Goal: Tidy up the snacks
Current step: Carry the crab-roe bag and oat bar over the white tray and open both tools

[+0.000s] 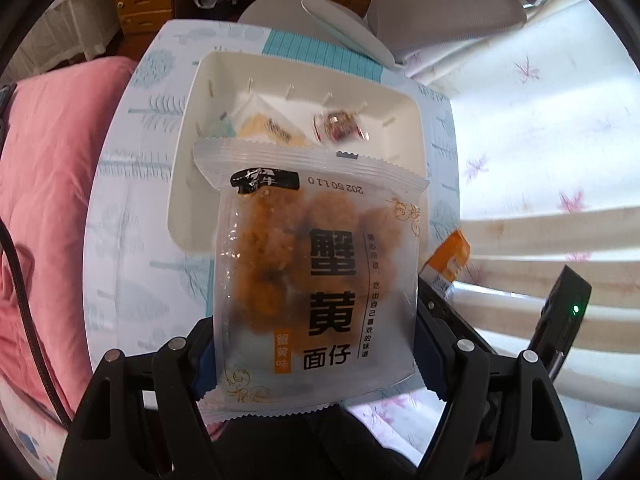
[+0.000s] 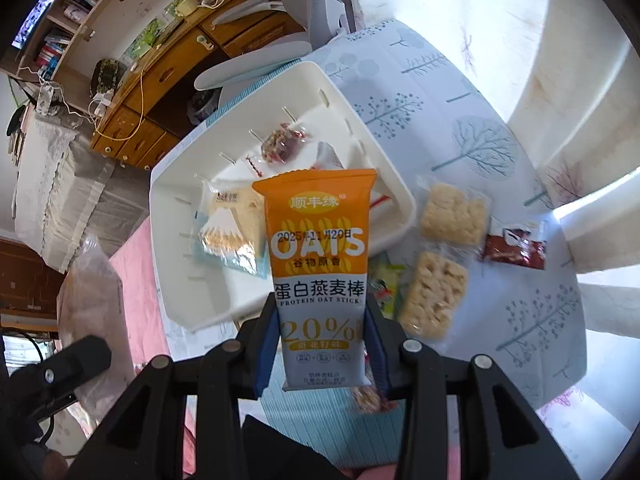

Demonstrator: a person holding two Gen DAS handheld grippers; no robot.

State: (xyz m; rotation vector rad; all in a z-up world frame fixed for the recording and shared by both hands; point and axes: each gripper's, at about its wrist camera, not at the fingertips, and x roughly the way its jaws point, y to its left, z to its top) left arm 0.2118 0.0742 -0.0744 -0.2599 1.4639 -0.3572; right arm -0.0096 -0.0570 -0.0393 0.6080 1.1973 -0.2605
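Observation:
My left gripper (image 1: 314,354) is shut on a clear crab-roe noodle snack packet (image 1: 316,276) and holds it above the near edge of the white bin (image 1: 188,152). My right gripper (image 2: 322,344) is shut on an orange and white oat stick bar (image 2: 320,264), held over the near side of the same white bin (image 2: 176,264). The bin holds a triangular cracker pack (image 2: 228,236) and a small red candy pack (image 2: 282,144). The right gripper's orange bar also shows at the right in the left wrist view (image 1: 450,258).
On the tree-print tablecloth (image 2: 472,136) right of the bin lie two pale rice cracker packs (image 2: 454,214) (image 2: 434,294), a dark red packet (image 2: 514,246) and a green-yellow wrapper (image 2: 386,284). A grey chair (image 1: 444,12) and wooden drawers (image 2: 160,76) stand behind. A pink blanket (image 1: 48,200) lies at the left.

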